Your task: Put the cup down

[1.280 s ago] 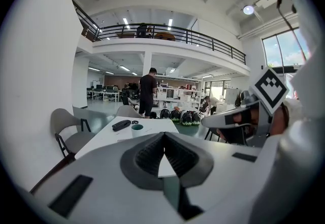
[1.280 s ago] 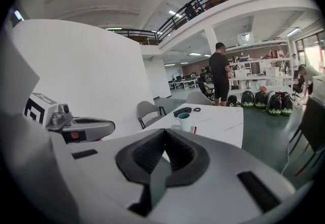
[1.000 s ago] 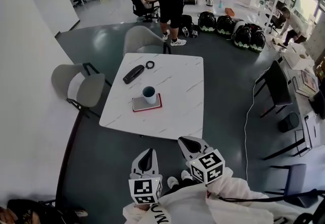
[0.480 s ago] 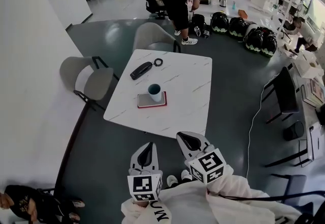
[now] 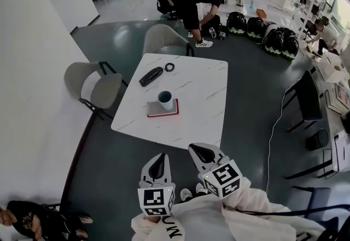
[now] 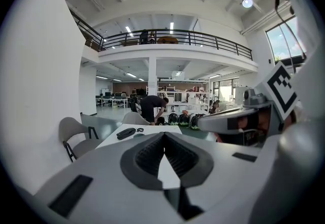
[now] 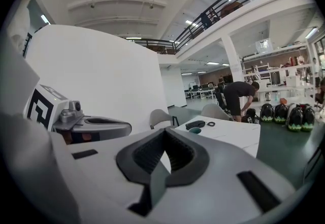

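Two grippers: left gripper [image 5: 158, 160] and right gripper [image 5: 200, 151] pressed together, empty.
Cup: teal ceramic cup [image 5: 165, 99] upright on red-edged flat book [image 5: 155, 110].
Advice: seems already placed; hold back, no nudging.

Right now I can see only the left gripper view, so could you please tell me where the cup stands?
Observer: The cup stands upright on a red-edged book that lies on the white table.
Operator: Thank you. Is the right gripper carrying anything?
Observer: No. The right gripper has its jaws together with nothing between them.
Operator: And are we over the table?
Observer: No. In the head view, the left gripper and the right one are both short of the table's near edge, above the dark floor.
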`<state>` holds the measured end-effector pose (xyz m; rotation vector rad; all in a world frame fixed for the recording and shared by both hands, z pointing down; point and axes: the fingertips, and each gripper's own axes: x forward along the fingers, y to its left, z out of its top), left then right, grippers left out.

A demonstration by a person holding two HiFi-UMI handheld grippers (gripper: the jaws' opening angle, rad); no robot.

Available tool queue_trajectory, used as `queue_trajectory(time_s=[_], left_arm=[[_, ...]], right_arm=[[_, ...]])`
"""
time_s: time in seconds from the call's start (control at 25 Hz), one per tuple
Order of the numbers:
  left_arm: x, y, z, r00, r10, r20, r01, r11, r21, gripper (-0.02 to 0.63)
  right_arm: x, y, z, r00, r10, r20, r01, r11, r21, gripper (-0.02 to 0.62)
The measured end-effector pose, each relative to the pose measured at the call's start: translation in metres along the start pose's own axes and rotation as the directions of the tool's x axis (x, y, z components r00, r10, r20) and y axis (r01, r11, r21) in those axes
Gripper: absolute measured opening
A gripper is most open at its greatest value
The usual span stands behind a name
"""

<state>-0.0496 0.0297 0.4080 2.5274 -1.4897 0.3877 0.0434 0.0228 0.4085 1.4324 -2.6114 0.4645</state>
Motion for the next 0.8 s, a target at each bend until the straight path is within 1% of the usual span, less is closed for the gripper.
queue_trajectory(time_s=[0.2, 0.8], left_arm=[[0.003, 0.000, -0.004, 1.000, -0.008, -0.016, 0.008, 1.000, -0.010, 0.009], [0.001, 0.011, -0.008, 1.000, 0.005, -0.015, -0.005, 1.000, -0.022, 0.009]], right_arm=[[0.002, 0.000, -0.002, 1.000, 0.002, -0.006, -0.002, 1.000, 0.004, 0.005], [0.011, 0.000, -0.006, 1.000, 0.002, -0.025, -0.001, 1.000, 0.010, 0.005]])
